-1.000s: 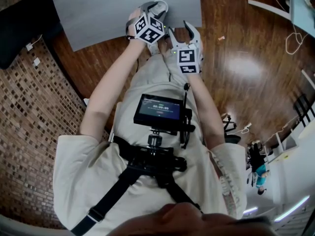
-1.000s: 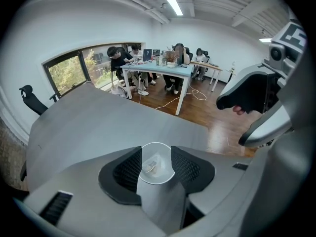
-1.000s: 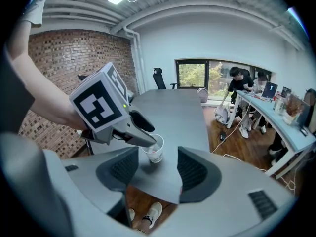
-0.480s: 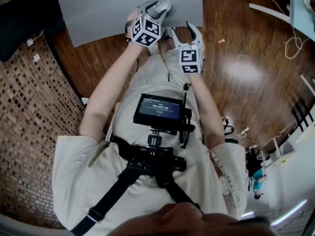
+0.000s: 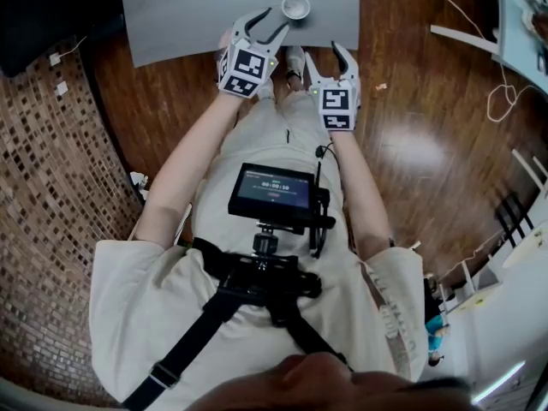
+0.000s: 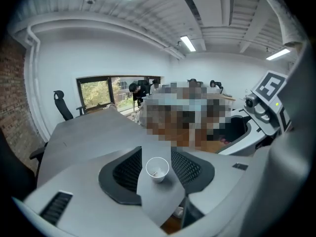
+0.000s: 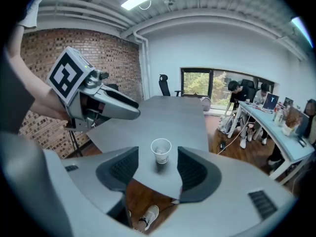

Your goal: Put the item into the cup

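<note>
At the near edge of a grey table (image 5: 188, 15), a person holds two grippers out toward a small white cup (image 5: 295, 7), the only thing standing on it. The left gripper (image 5: 267, 26) reaches over the table's edge, just short of the cup, its jaws spread wide with nothing between them. The right gripper (image 5: 321, 54) hangs a little further back, off the table, and it too is wide open and empty. Each gripper's own view frames the upright cup in the gap between its pads, some way ahead.

No item shows on the table or in either gripper. A pale speck (image 6: 156, 172) on the cup's bottom may be the item, but it is too small to tell. If it is, the job looks done and the grippers need only draw clear without knocking the cup. If it is not, this is the very start. The next move would then be to find the item, close one gripper on it and carry it over the cup's rim, with the light cup kept from tipping.
</note>
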